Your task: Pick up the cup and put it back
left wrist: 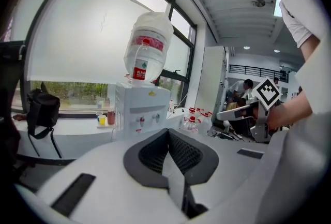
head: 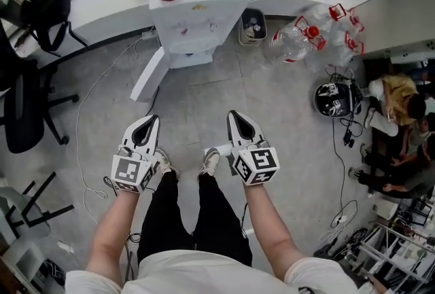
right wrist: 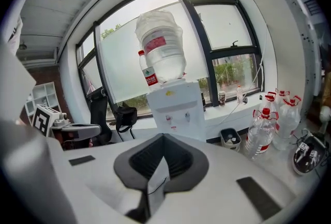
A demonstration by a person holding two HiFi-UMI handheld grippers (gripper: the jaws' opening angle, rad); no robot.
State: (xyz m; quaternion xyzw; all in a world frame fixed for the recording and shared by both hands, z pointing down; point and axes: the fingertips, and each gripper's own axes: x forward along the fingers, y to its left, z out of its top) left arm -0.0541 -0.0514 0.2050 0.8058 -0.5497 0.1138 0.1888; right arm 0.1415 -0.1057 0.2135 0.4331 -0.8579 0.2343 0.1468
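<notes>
Left claw (head: 151, 121), right claw (head: 234, 116): both pressed together, empty; one water dispenser (head: 190, 21); two cups (left wrist: 102, 119) beside it.

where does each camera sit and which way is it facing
Head view: on the person's head, looking down at the floor; forearms, legs, left hand-held gripper and right hand-held gripper show.
Left gripper view: rides the left one, looks along its shut jaws toward the water dispenser; shirt shows at right.
Right gripper view: rides the right one, also faces the dispenser; left one shows at left.
All three share the water dispenser.
</notes>
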